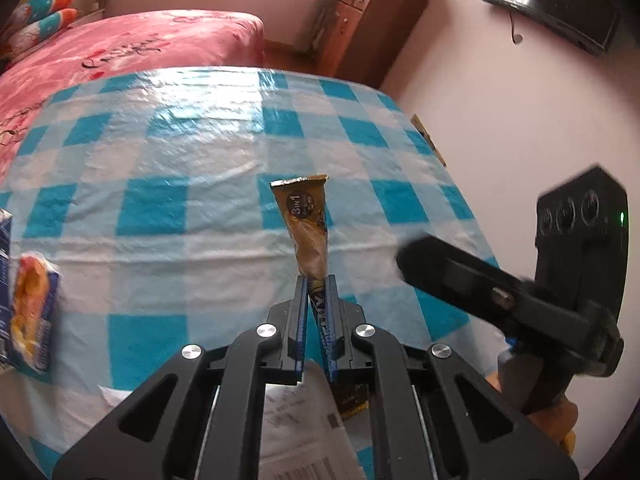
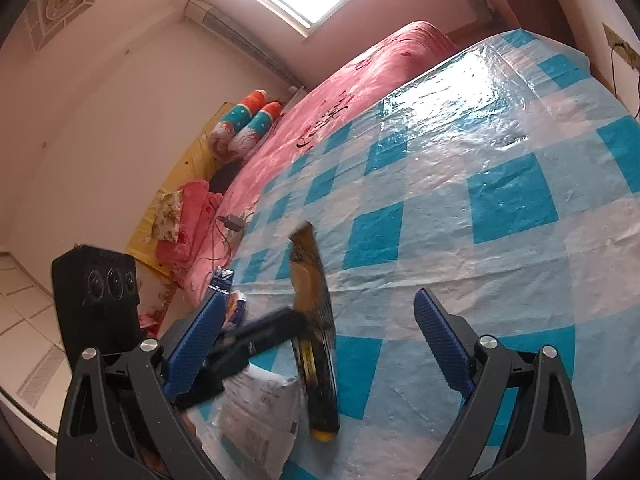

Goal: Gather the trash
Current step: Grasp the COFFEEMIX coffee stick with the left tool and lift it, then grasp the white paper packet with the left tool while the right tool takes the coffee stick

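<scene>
A long gold coffee sachet [image 1: 310, 232] marked "3 in 1" sits clamped between the blue pads [image 1: 298, 320] of the left gripper [image 1: 316, 292]. The jaws are closed nearly together on its lower part, so the torn top end sticks out forward past the fingertips and the bottom end pokes out behind the pads. In the right wrist view the same sachet [image 2: 316, 320] shows as a blurred gold and dark strip, raised over the table and crossing the left gripper's black finger.

Under the sachet, at the near edge of the table, lies a white paper packet [image 1: 304, 424] with printed text and a barcode; the right wrist view shows it [image 2: 256, 416] just beside the sachet's lower end.

The right gripper [image 2: 320, 340] has its jaws spread wide, its two blue pads [image 2: 440, 340] well apart, with nothing between them. From the left wrist view it [image 1: 404, 258] appears at the right as a blurred black body, held by a hand [image 1: 556, 416] low in the corner.

The table is covered by a blue and white checked plastic cloth [image 1: 160, 152]. At its left edge stands a blue snack box [image 1: 32, 316] with an orange picture. Beyond the table is a bed with a pink cover [image 1: 132, 44], and a brown cabinet [image 1: 368, 28] stands against the pink wall.
</scene>
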The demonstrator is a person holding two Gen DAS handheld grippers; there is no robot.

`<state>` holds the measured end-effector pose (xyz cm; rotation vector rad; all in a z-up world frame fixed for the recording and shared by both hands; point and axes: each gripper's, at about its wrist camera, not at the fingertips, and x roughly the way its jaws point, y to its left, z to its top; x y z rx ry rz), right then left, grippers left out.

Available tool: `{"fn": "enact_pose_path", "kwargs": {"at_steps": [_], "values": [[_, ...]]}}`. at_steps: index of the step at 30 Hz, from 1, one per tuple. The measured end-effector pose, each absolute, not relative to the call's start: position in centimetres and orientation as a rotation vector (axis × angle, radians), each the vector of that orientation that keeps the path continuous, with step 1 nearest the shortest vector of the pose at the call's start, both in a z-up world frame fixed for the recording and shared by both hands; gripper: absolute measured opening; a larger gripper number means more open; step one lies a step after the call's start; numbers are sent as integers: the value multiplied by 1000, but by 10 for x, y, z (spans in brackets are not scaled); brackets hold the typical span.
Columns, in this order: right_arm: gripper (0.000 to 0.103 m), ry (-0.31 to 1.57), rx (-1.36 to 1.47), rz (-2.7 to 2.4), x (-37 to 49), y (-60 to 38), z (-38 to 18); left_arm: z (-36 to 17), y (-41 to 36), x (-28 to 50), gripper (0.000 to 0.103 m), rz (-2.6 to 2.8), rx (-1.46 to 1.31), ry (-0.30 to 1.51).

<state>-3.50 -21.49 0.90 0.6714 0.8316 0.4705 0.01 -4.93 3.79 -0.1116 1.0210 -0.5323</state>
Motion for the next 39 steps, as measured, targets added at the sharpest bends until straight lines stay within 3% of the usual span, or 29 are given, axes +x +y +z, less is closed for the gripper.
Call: {"fn": "enact_pose_path", "kwargs": {"at_steps": [1, 6, 12, 15, 17, 20, 26, 33, 39], "values": [[74, 841, 663, 472, -34, -213, 8, 37, -51, -1, 10, -538, -111, 1024], [71, 902, 629, 434, -29, -207, 0, 30, -61, -10, 10, -578, -104, 1032], [54, 929, 512, 385, -29, -193, 0, 29, -62, -19, 14, -581, -93, 1049], [50, 927, 451, 368, -30, -187, 0, 34, -56, -27, 35, -585, -63, 1044], [50, 925, 434, 362, -30, -185, 0, 42, -48, -37, 62, -565, -27, 1021], [50, 926, 431, 360, -29, -184, -1, 56, -34, -53, 76, -530, 41, 976], [52, 926, 383, 361, -29, -175, 0, 58, -6, -76, 82, -542, 122, 977], [64, 921, 270, 363, -28, -150, 3, 46, 11, -79, 88, -570, 315, 983], [62, 926, 224, 366, -23, -134, 1, 31, 3, -77, 94, -662, 423, 1010]]}}
